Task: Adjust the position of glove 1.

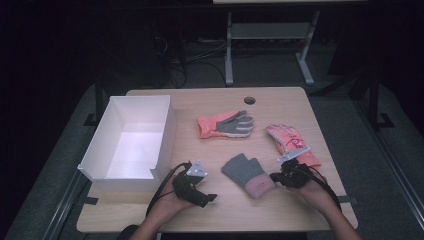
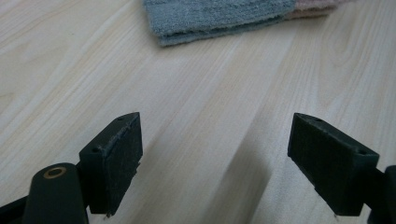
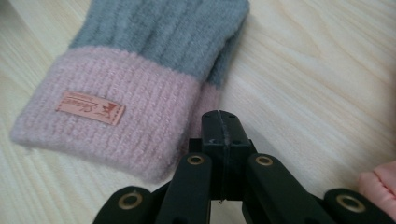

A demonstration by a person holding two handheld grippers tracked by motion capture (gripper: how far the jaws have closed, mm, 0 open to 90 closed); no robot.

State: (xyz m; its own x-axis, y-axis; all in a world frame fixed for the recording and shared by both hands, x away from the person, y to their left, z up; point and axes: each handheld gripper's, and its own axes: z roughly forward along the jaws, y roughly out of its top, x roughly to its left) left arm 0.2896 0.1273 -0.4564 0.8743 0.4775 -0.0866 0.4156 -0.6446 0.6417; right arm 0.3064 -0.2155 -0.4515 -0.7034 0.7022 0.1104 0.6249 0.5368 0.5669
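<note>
On the pale wooden table (image 1: 280, 205), the largest thing is the open white cardboard box (image 1: 131, 140) at the left. Beyond the centre lies a coral glove with a grey palm (image 1: 226, 124), and at the right a second coral padded glove (image 1: 292, 142). Near the front middle rests the grey knitted mitten with a pink cuff and small tan label (image 3: 140, 88), flat, cuff towards the near right. The right gripper (image 3: 220, 128) sits just beside that cuff, its jaws pressed together with nothing between them. The left gripper (image 2: 217, 158) hovers over bare wood left of the mitten, jaws spread wide and empty.
</note>
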